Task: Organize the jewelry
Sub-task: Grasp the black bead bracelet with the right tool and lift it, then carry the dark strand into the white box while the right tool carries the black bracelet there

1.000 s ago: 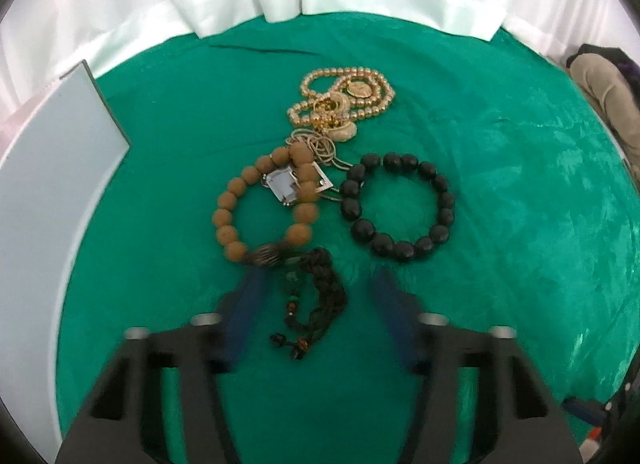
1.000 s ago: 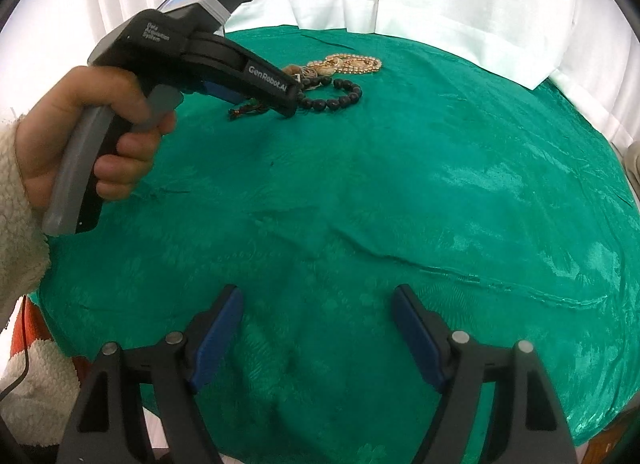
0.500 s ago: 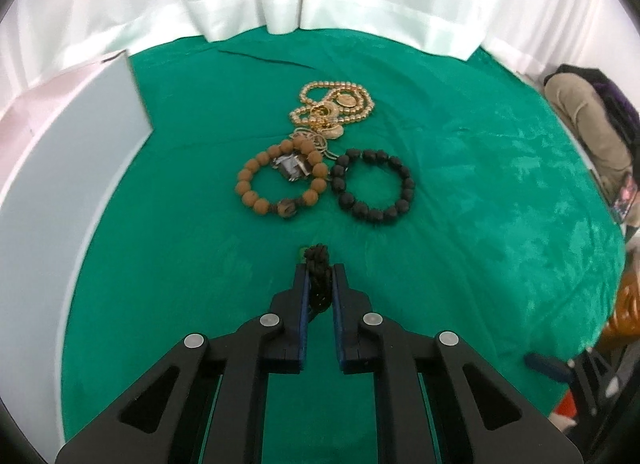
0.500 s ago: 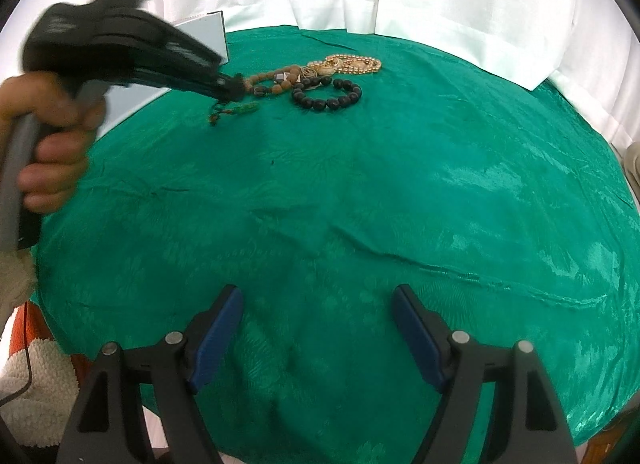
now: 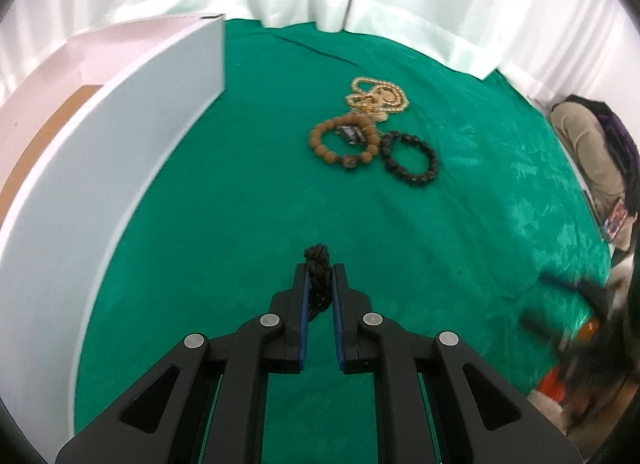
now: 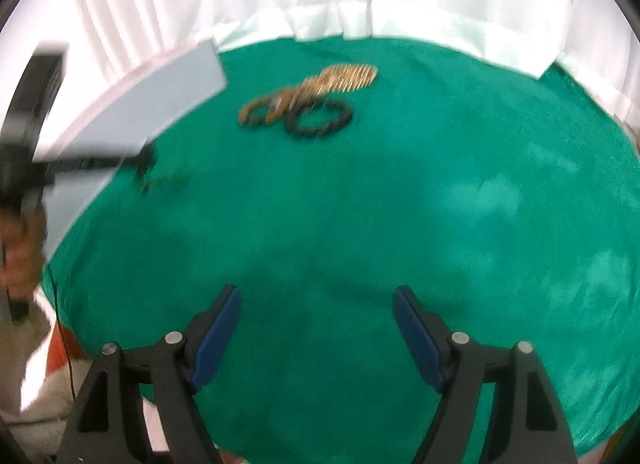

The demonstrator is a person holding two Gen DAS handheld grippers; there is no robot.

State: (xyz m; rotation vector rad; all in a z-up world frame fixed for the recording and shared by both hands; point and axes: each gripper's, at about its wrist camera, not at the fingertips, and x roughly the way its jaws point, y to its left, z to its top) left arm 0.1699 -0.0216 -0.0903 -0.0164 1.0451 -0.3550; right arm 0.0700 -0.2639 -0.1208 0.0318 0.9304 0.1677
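My left gripper (image 5: 319,276) is shut on a dark braided cord bracelet (image 5: 318,270) and holds it above the green cloth. Further off lie a brown bead bracelet (image 5: 344,143), a black bead bracelet (image 5: 410,161) and a gold bead necklace (image 5: 378,97), bunched together. My right gripper (image 6: 316,304) is open and empty over bare cloth. In the blurred right wrist view the left gripper (image 6: 148,155) shows at the left with the cord bracelet (image 6: 160,179) hanging from it, and the brown (image 6: 264,109), black (image 6: 318,117) and gold pieces (image 6: 344,77) lie beyond.
A white box with a grey wall (image 5: 100,167) stands at the left of the round green table (image 5: 480,244); its brown floor (image 5: 48,131) shows inside. White curtains hang behind. A person in beige sits at the far right (image 5: 588,151).
My left gripper closed on the cord bracelet, lifted it and drew back to the left, toward the white box. The right wrist view has shifted and blurred.
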